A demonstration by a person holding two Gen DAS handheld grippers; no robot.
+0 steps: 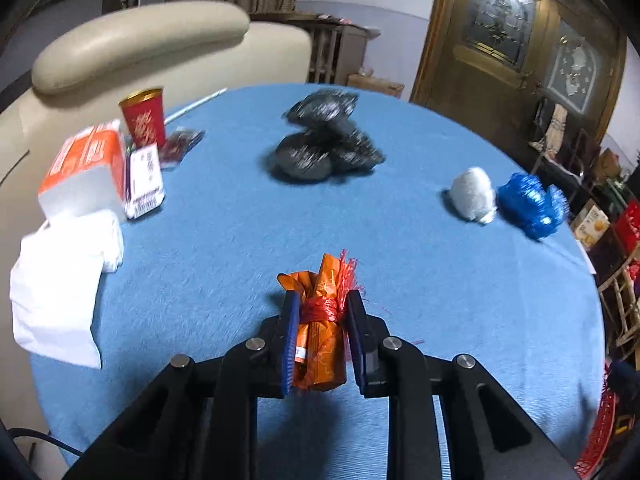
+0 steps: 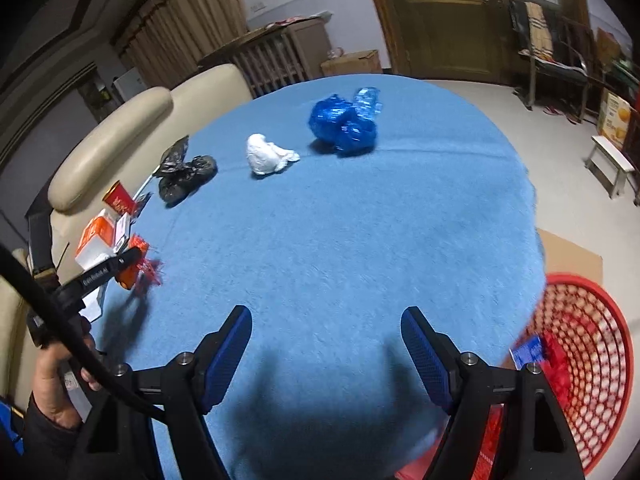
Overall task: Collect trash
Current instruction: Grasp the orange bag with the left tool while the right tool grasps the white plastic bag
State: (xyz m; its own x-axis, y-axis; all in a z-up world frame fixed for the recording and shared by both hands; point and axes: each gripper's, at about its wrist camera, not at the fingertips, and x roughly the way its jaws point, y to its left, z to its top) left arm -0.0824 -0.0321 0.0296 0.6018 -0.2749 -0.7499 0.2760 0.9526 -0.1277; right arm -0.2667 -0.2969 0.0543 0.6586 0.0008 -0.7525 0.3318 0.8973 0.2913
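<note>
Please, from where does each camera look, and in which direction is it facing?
Left wrist: sits on the left tool, looking down along it across the blue table; its fingers clamp an orange wrapper.
Right wrist: sits on the open right tool, facing the table; a hand shows.
Shared: black bag, white wad, blue bag.

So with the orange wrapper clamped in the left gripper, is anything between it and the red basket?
Nothing visible does. The left gripper is shut on the orange wrapper; bare blue tablecloth runs to the edge above the red basket. The open right gripper hovers near that stretch.
</note>
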